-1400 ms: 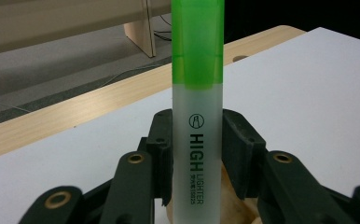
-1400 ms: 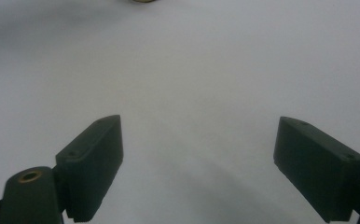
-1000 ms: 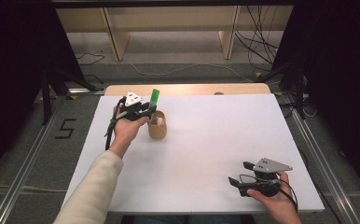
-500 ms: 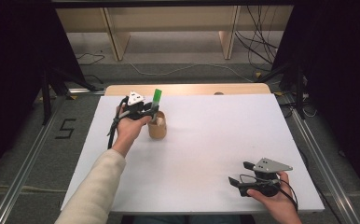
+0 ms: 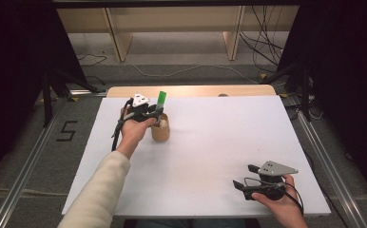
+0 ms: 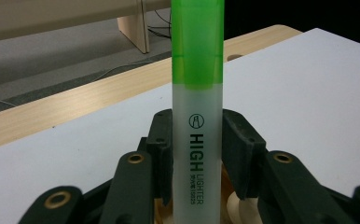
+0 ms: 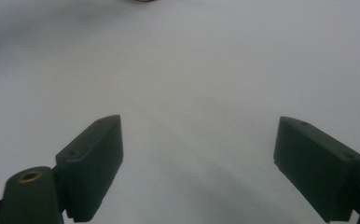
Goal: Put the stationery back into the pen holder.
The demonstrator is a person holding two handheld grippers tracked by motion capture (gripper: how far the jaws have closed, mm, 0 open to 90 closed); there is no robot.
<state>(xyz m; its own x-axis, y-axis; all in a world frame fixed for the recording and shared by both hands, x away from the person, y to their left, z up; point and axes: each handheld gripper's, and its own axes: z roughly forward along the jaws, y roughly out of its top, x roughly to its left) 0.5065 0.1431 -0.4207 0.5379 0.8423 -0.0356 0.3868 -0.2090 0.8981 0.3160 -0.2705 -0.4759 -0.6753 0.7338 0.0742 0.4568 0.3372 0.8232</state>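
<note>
Now: left gripper (image 5: 157, 113) clamped on a green highlighter (image 5: 160, 100), pads pressing both sides of the frosted barrel w/ "HIGH LIGHTER" print; same grip close up in left gripper view (image 6: 197, 154), highlighter (image 6: 197, 93) upright, green cap on top. Held right over a small brown cup (image 5: 161, 131) near far-left part of the white table (image 5: 210, 156); lower end of highlighter at cup mouth, can't tell how deep or whether touching the rim. Something pale inside the cup too, not clear what.

Right gripper (image 5: 245, 176) near the front-right table corner, well apart from cup & highlighter, held low over the surface. Wide apart in right gripper view (image 7: 199, 163), nothing betw. the pads, just bare white table beneath.

Wooden edge strip (image 5: 191, 90) along far side of table; grey floor w/ cables (image 5: 262, 52) beyond.
</note>
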